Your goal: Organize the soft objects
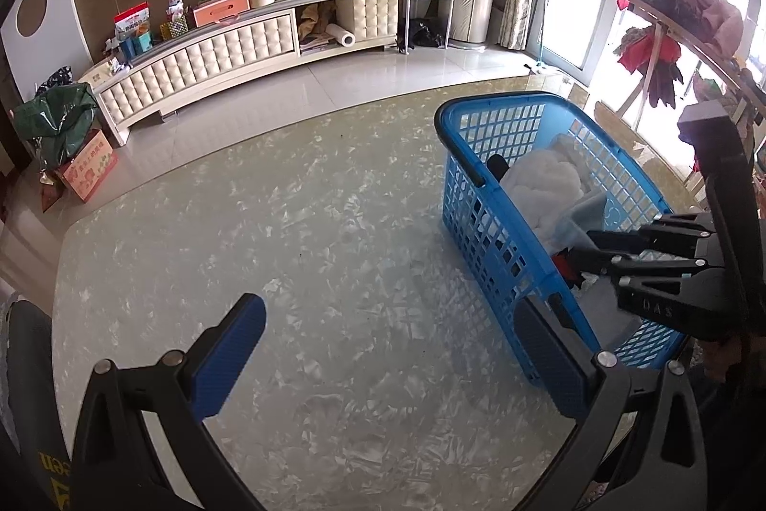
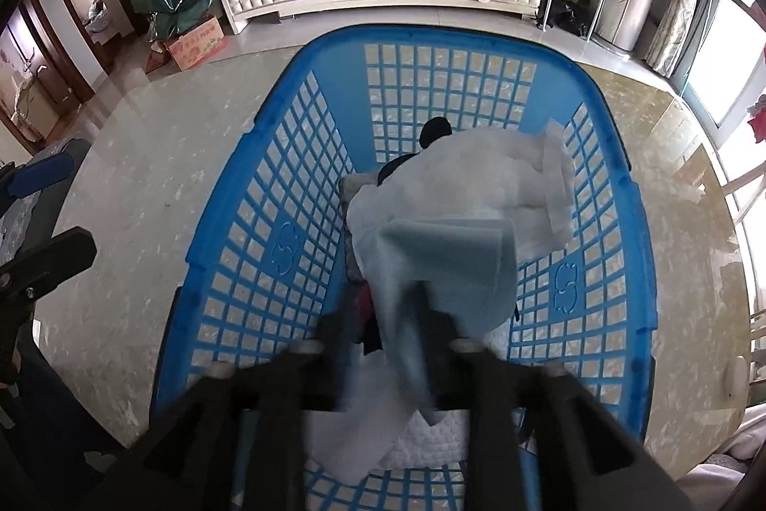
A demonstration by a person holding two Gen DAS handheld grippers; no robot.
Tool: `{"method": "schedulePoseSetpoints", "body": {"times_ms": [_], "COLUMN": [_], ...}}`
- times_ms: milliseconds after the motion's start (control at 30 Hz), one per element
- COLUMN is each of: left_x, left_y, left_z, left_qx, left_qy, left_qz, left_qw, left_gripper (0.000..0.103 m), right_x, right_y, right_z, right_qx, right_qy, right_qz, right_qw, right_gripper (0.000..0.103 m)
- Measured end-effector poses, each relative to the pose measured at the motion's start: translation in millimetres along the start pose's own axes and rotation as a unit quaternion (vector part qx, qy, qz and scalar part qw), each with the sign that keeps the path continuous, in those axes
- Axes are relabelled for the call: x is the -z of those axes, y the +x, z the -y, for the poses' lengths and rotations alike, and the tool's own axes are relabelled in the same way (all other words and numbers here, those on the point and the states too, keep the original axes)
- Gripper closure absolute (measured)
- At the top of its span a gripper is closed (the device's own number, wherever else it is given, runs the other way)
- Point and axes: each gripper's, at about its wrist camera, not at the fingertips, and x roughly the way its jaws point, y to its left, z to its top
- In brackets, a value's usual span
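Observation:
A blue plastic basket (image 1: 483, 156) stands on the marbled table, also in the right wrist view (image 2: 287, 156). It holds a white fluffy cloth (image 2: 478, 171), a light blue cloth (image 2: 455, 252), a dark item and a red item. My right gripper (image 2: 388, 310) reaches into the basket from above and is shut on the light blue cloth, which hangs between its fingers. It shows from the side in the left wrist view (image 1: 589, 252). My left gripper (image 1: 388, 353) is open and empty over the bare table, left of the basket.
The table top (image 1: 287, 247) stretches left of the basket. Beyond the table edge are the tiled floor, a long cream cabinet (image 1: 215, 56), a cardboard box (image 1: 88, 171) and a clothes rack (image 1: 670, 13) at the right.

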Motion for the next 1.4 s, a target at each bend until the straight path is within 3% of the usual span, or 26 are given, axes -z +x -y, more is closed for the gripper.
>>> {"method": "schedulePoseSetpoints", "body": {"times_ms": [33,67,433,733,967,1200,1400], "left_x": [0,0,6,16,36,52,63], "left_y": [0,0,-4,-35,-87,-146,-184], "left_z": [0,0,-4,-5,-4,0,-5], "left_qx": [0.000,-0.001,0.000,-0.004,-0.008,-0.058,-0.065], "left_qy": [0.000,0.000,-0.004,-0.013,-0.042,-0.056,-0.079], "left_qz": [0.000,0.000,0.015,0.054,0.098,0.145,0.186], "left_qw": [1.0000,1.0000,0.9999,0.9984,0.9942,0.9862,0.9772], "left_gripper": [0.000,0.000,0.000,0.000,0.000,0.000,0.000], "right_x": [0,1,12,23,29,36,45], "right_y": [1,-1,-24,-56,-89,-123,-143], "right_z": [-1,-2,2,-15,-35,-61,-77], "right_qx": [0.001,0.000,0.001,0.001,-0.009,-0.028,-0.027], "right_qy": [0.000,-0.002,0.003,0.006,-0.008,-0.026,-0.032], "right_qz": [0.002,0.005,0.040,0.090,0.145,0.200,0.234], "right_qw": [1.000,1.000,0.999,0.996,0.989,0.979,0.971], "right_gripper": [0.048,0.042,0.000,0.000,0.000,0.000,0.000]}}
